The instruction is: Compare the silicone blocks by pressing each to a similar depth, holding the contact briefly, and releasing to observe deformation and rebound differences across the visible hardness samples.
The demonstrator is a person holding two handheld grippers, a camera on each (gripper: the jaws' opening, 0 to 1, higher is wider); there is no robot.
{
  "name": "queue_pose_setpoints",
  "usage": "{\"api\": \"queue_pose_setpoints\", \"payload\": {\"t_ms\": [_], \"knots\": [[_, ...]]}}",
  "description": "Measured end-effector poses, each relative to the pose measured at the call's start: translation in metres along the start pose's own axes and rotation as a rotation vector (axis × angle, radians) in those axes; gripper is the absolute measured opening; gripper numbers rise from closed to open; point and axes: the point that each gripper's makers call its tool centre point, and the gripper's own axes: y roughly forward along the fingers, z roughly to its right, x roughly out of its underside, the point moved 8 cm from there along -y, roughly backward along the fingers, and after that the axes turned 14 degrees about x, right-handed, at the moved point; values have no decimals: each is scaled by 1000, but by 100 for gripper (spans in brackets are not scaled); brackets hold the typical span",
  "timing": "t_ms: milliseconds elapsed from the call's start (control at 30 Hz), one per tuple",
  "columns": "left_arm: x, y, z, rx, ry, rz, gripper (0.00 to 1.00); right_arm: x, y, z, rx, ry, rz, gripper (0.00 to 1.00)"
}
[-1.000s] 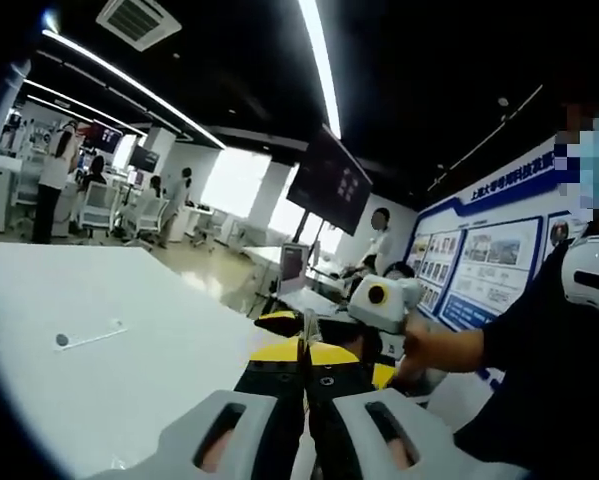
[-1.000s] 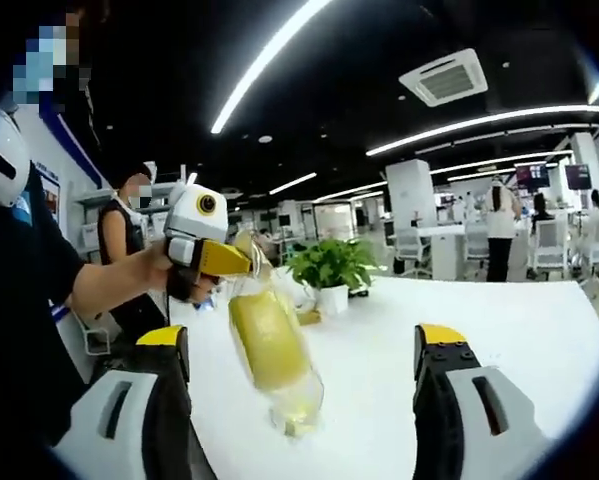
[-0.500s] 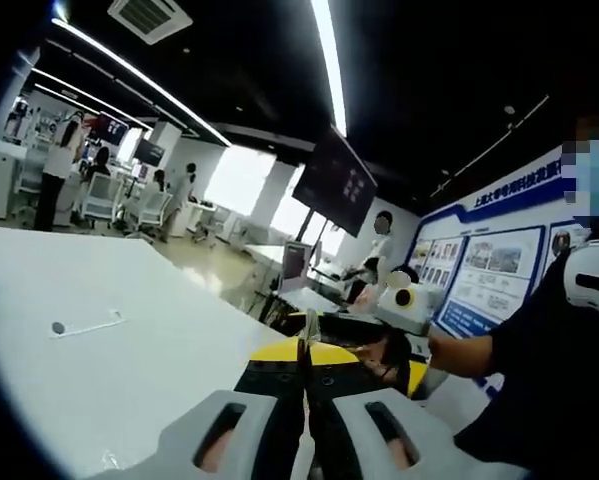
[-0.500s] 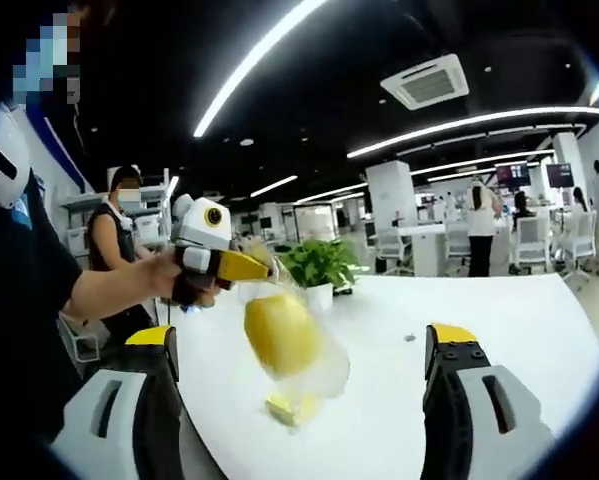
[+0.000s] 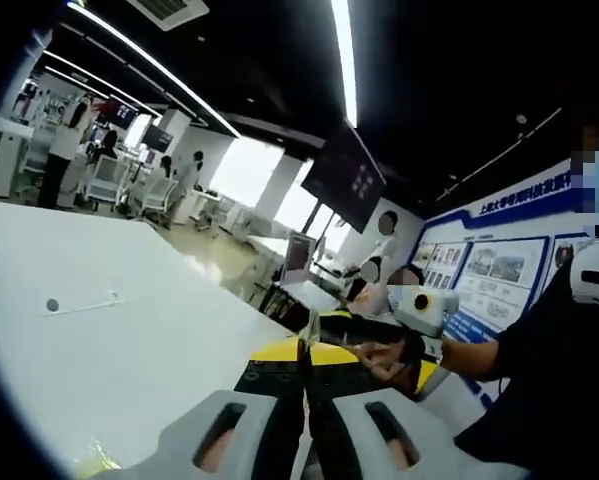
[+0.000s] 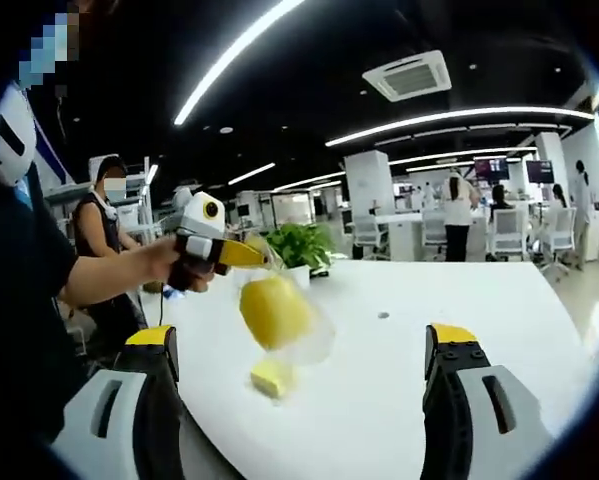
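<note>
The silicone blocks (image 6: pixel 275 310) are bagged, hung above the white worktop (image 6: pixel 459 330) by the clenched left tongs (image 6: pixel 264 257), right tongs (image 6: pixel 304 400) released; no pressing appears begun.

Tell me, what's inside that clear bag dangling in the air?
The clear bag, pinched at its top by the left gripper, holds one yellow block. Another yellow block sits below it; glare hides whether it is still inside the bag.

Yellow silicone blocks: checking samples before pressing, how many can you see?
2: one yellow silicone block hangs in the clear plastic bag gripped by the left gripper; one lies on the white table. More may be hidden.
</note>
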Motion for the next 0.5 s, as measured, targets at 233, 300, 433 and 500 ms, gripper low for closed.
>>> {"api": "queue_pose_setpoints", "payload": {"t_ms": [233, 300, 433, 500], "knots": [[12, 3, -7, -6, -50, 23, 0, 15, -18, 9, 43, 31, -42, 94], [17, 6, -11, -12, -63, 27, 0, 17, -22, 12, 51, 35, -58, 90], [26, 11, -19, -17, -106, 35, 0, 19, -27, 17, 66, 19, -52, 92], [31, 13, -22, -22, -122, 41, 0, 20, -29, 17, 65, 30, -59, 92]]}}
